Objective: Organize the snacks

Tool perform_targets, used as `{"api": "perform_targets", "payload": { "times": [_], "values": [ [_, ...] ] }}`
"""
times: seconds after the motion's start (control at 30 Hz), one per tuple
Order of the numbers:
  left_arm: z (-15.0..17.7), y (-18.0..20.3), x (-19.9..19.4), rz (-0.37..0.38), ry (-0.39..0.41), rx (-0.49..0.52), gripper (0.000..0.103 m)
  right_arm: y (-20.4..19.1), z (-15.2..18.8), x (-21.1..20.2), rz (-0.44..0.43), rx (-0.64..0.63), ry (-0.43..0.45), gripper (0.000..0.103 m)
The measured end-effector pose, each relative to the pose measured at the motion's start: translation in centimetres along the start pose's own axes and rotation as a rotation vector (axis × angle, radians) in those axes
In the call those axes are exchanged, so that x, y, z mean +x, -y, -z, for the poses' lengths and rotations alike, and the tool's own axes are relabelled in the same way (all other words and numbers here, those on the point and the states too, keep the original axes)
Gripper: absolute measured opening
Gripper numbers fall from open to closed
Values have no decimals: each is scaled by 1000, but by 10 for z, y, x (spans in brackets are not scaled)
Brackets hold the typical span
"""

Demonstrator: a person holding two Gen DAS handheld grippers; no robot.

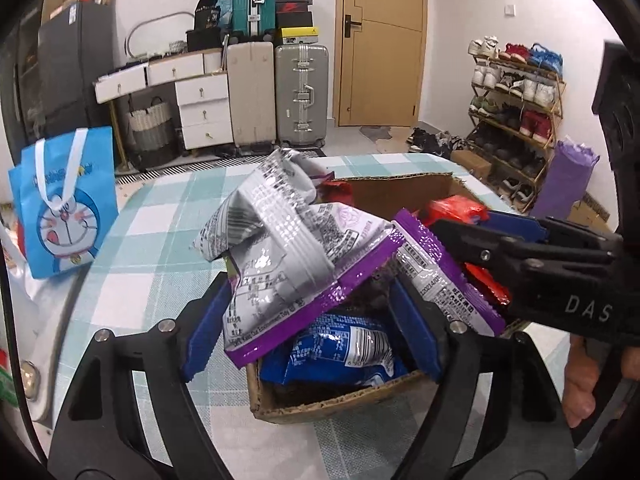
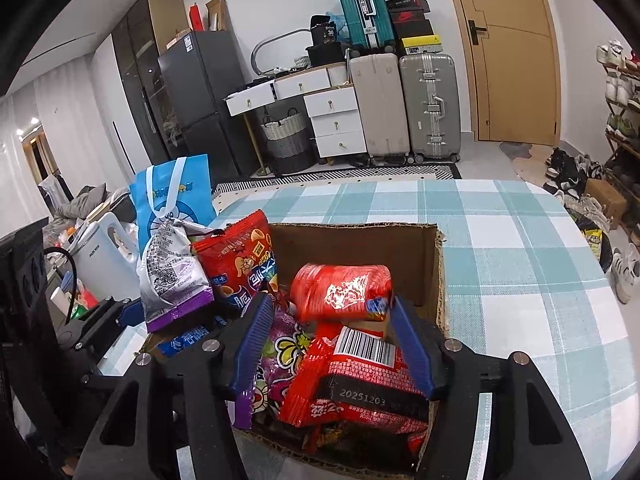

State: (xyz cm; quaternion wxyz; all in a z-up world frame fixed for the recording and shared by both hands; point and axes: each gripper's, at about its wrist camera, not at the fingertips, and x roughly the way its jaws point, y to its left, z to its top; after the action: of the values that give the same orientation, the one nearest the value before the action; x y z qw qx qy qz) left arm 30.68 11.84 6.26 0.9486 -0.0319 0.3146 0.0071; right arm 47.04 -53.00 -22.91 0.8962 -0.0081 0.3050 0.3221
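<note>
A cardboard box [image 1: 332, 402] full of snack packs sits on the checked tablecloth; it also shows in the right wrist view [image 2: 352, 236]. My left gripper [image 1: 308, 320] is open over the box, its fingers on either side of a silver and purple snack bag [image 1: 288, 256], which rests on a blue pack [image 1: 340, 352]. My right gripper [image 2: 328, 344] is open above the box, with a red pack [image 2: 360, 376] and a purple pack [image 2: 280, 356] between its fingers. A red roll pack [image 2: 340, 286] lies beyond. The right gripper [image 1: 472, 240] also shows in the left view, over the box.
A blue Doraemon bag [image 1: 64, 204] stands at the table's left edge, also in the right view [image 2: 176, 196]. A white kettle [image 2: 104, 256] stands left of the box. Suitcases [image 1: 300, 96], white drawers, a shoe rack [image 1: 516, 96] and a door stand beyond the table.
</note>
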Motion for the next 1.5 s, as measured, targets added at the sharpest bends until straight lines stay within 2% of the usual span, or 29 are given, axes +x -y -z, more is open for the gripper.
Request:
{"api": "perform_targets", "payload": {
  "times": [0.1, 0.2, 0.33, 0.5, 0.6, 0.77, 0.93, 1.03, 1.2, 1.37, 1.5],
  "values": [
    [2, -7, -3, 43, 17, -15, 78, 1, 1, -6, -9, -3, 16, 68],
    [4, -8, -6, 54, 24, -3, 80, 3, 2, -10, -9, 7, 20, 73],
    [7, -9, -10, 69, 27, 4, 81, 4, 4, -18, -28, 9, 32, 84],
    [11, -10, -18, 96, 43, 11, 89, -1, 9, -30, -48, -8, 52, 99],
    [12, -12, -24, 92, 63, 8, 103, -3, 12, -36, -48, -22, 67, 99],
    [6, -17, -33, 69, 118, -24, 102, 1, 15, -41, -56, -6, 74, 100],
    [-1, -5, -35, 69, 148, 11, 101, 6, 16, -47, -63, 11, 88, 100],
    [2, 9, -34, 130, 137, 57, 102, 12, 18, -56, -45, 22, 106, 100],
    [17, 42, -40, 135, 128, 177, 102, 24, 26, -70, -29, 35, 114, 100],
    [29, 50, -52, 154, 115, 172, 102, 29, 36, -83, -34, 48, 129, 100],
    [42, 51, -68, 116, 118, 170, 102, 28, 49, -91, -43, 47, 131, 100]
  ]
}}
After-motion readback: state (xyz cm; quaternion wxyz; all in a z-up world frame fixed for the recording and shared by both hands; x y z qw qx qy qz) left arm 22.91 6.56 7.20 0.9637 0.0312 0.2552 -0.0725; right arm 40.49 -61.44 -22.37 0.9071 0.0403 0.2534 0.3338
